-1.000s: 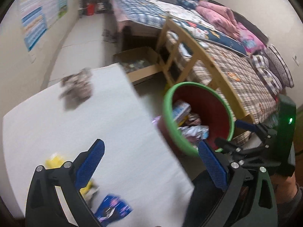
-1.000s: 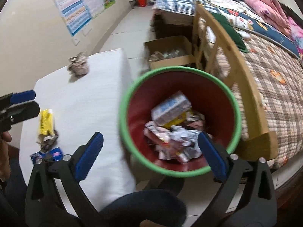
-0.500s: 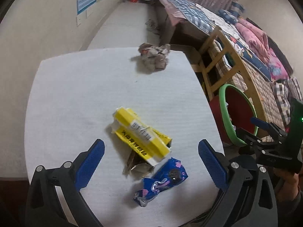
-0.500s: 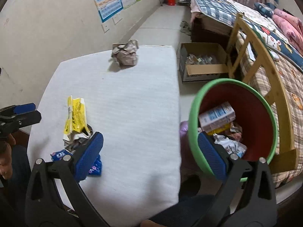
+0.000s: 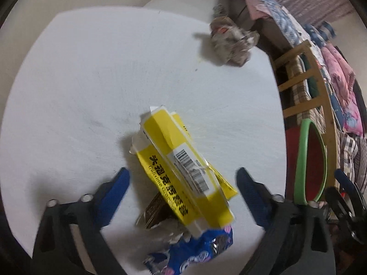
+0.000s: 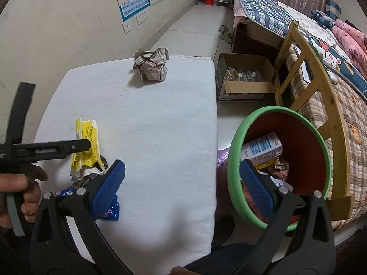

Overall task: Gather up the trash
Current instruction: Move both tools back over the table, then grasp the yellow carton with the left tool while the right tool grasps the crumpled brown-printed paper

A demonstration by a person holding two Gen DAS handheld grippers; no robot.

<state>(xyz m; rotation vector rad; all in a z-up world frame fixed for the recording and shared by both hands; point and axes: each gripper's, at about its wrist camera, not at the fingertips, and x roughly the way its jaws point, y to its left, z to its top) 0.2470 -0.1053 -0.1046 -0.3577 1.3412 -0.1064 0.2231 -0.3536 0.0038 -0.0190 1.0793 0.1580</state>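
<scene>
jaws: left gripper [image 5: 183,183] and right gripper [image 6: 182,178] wide, empty | yellow wrapper [image 5: 183,171] between left jaws | crumpled paper [image 6: 151,67] beyond

Dim, soft indoor light, faint shadows; left wrist view motion-blurred, both fisheye-warped with dark corners.

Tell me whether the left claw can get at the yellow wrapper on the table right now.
Probably yes. The left claw is open, its fingers either side of the yellow wrapper, with nothing above it. The blue wrapper and a brown scrap lie tucked against its near end and might get pinched too.
</scene>
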